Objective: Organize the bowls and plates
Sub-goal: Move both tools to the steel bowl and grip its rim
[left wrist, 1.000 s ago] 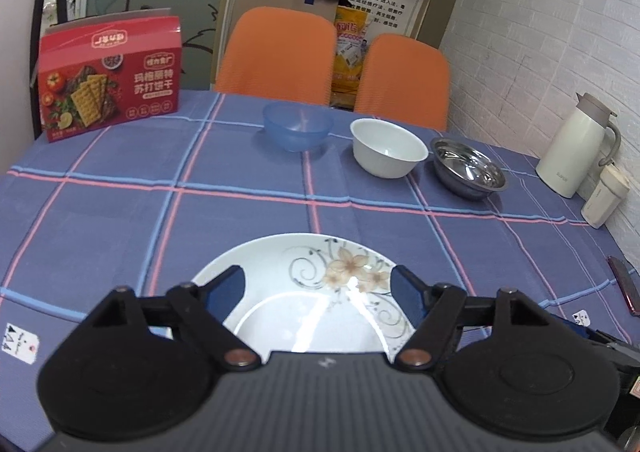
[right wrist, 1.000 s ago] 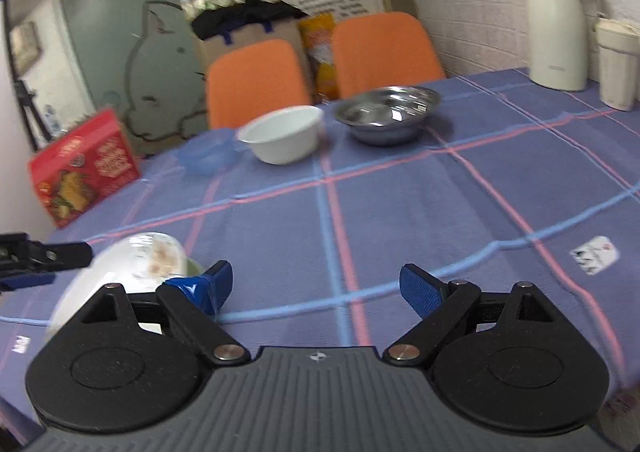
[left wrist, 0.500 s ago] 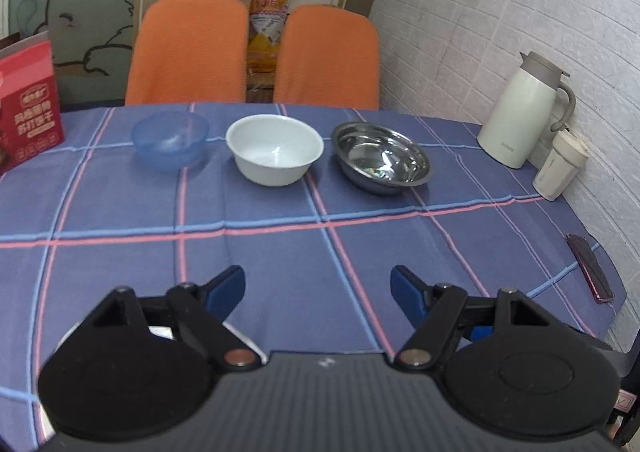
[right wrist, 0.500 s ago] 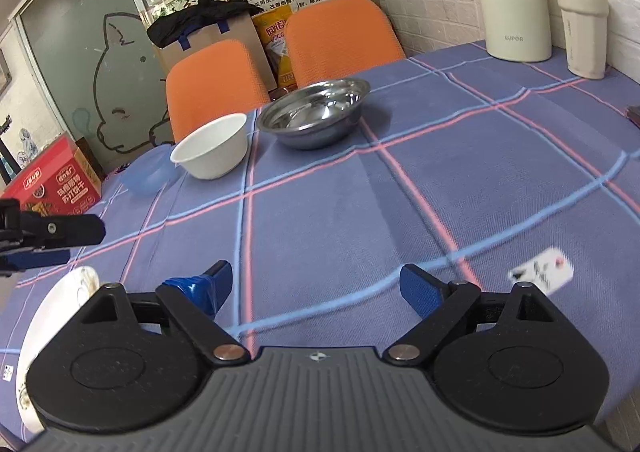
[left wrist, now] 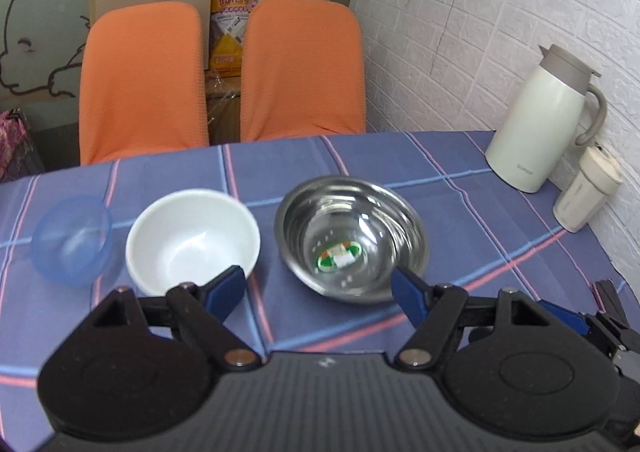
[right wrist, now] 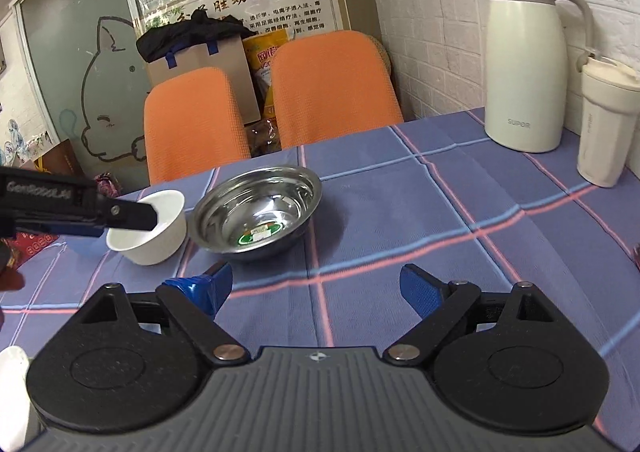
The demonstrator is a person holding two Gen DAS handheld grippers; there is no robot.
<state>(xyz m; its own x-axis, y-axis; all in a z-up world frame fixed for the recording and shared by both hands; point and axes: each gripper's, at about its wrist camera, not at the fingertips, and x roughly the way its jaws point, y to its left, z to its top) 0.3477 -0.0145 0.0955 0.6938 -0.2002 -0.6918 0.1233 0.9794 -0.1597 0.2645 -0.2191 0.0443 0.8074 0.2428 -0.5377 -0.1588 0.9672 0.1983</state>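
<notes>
Each gripper is built of black plastic: a ribbed grey-black body, two round discs, angled arms pinned by silver screws, and blue pads point(left wrist: 406, 288). On the left gripper point(right wrist: 132, 215), white lettering is seen, possibly a brand name.

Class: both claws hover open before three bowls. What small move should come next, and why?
Probably ease the left claw forward onto the steel bowl's near rim. It is open, empty and roughly centred on that bowl, which looks widest, so the white bowl and blue bowl could nest inside it.
</notes>
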